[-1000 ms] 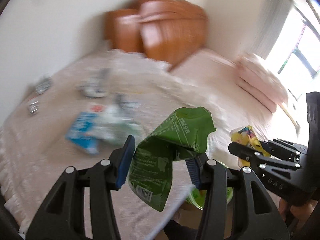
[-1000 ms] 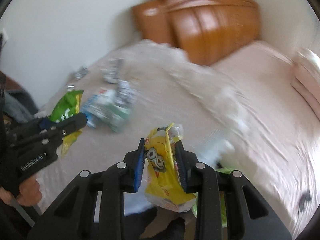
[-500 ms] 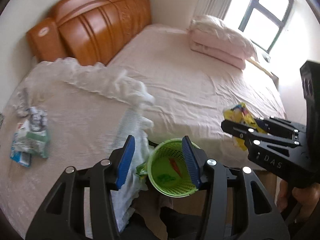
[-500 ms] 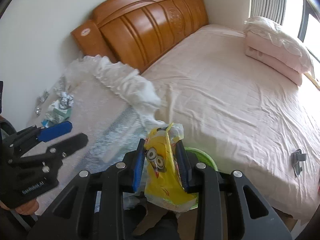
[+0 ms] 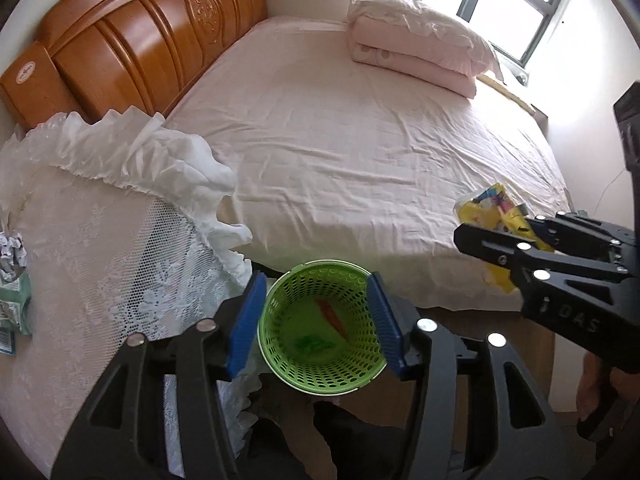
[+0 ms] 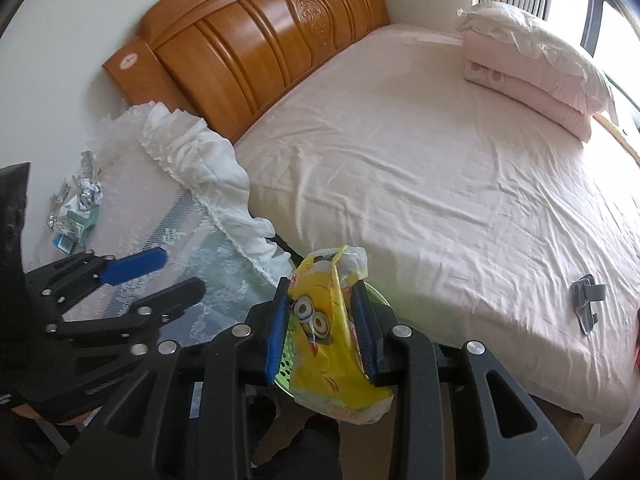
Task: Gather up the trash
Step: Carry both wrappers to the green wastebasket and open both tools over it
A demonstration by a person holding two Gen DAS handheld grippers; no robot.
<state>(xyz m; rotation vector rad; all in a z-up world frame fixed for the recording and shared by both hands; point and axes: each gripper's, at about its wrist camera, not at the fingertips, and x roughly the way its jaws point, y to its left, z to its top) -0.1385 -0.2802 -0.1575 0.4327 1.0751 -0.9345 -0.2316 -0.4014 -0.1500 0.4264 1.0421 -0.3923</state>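
A green mesh basket (image 5: 362,372) stands on the floor between the bed and the lace-covered side table. It holds a green wrapper (image 5: 314,344) and an orange scrap (image 5: 332,316). My left gripper (image 5: 314,318) is open and empty right above the basket. My right gripper (image 6: 322,330) is shut on a yellow Minions snack bag (image 6: 328,344) and holds it over the basket's rim (image 6: 286,364). The bag also shows in the left wrist view (image 5: 486,208), to the right of the basket.
More trash lies on the side table: crumpled foil and a teal packet (image 6: 78,208), also in the left wrist view (image 5: 12,276). A white ruffled cloth (image 5: 160,160) drapes toward the basket. The pink bed (image 5: 380,140) carries a folded quilt (image 5: 416,48) and a grey object (image 6: 586,304).
My left gripper swung from the side table to above the basket and let go of the green wrapper, which now lies in the basket. The right gripper came over the basket with the yellow bag.
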